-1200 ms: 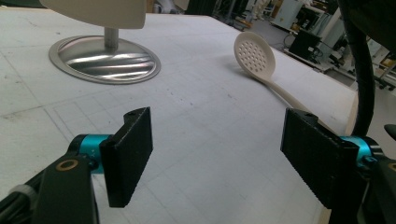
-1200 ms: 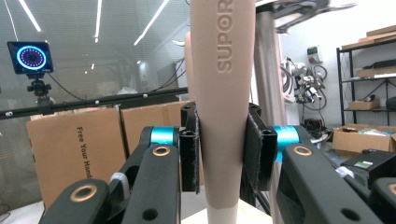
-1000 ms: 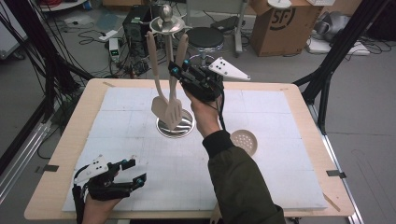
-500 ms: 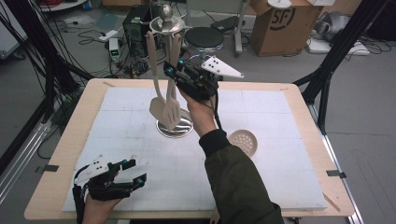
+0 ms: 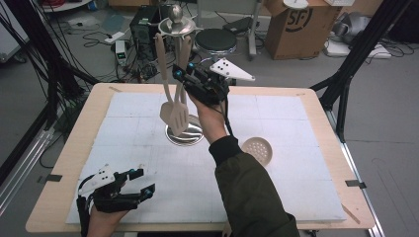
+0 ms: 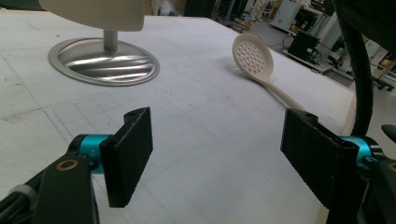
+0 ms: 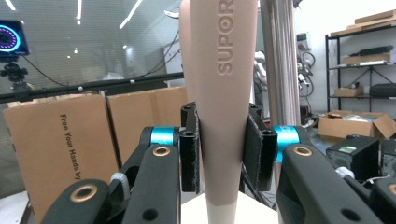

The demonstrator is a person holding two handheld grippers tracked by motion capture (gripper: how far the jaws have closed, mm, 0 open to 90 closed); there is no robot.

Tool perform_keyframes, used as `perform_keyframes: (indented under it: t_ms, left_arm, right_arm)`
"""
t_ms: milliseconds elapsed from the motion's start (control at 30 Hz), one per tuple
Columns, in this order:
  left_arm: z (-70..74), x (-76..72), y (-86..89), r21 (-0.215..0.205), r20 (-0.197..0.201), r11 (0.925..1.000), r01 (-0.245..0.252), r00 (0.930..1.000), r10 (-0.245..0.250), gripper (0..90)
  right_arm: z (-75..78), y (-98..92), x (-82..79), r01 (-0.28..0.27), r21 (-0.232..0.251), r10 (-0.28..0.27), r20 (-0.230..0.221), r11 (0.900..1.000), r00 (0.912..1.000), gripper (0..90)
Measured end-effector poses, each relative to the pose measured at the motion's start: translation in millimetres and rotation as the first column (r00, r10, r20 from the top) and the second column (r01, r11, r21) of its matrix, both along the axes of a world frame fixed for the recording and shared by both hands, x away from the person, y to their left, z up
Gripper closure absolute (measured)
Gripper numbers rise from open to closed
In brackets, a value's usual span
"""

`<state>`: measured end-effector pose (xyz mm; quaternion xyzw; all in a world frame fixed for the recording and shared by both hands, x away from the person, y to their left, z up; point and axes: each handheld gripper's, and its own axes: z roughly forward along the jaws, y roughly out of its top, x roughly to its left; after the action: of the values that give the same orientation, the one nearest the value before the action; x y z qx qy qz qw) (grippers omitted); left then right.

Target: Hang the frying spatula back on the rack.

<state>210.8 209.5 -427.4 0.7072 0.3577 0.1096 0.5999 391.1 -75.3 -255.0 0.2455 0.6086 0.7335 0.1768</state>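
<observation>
A metal utensil stand rises from its round base at the middle of the table, with two beige spatulas hanging from its top. My right gripper is raised beside the pole, shut on one spatula's handle, which bears raised letters. The stand's pole is just behind the handle. My left gripper rests low at the front left of the table, open with nothing between its jaws. A beige skimmer spoon lies flat to the right of the stand.
White gridded mat covers the wooden table. The stand's base and the skimmer lie ahead of my left gripper. Cardboard boxes, cables and black frame poles surround the table.
My right gripper has edged a little to the left, closer to the stand's pole, still holding the spatula handle. The left gripper has stayed put.
</observation>
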Motion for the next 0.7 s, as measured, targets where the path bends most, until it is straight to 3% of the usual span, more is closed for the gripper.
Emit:
perform_keyframes:
  t_ms: [367,700]
  left_arm:
    - [0.5,-0.7,0.4,-0.007,0.0,1.0,0.003,1.0,-0.003,25.7]
    - [0.7,-1.2,0.2,-0.005,-0.001,1.0,0.002,1.0,-0.002,25.7]
  right_arm:
    - [5.5,5.8,1.3,0.037,-0.04,-0.038,-0.033,0.998,0.9987,71.2]
    - [6.3,4.2,2.8,0.044,-0.023,-0.046,-0.076,0.999,0.996,71.1]
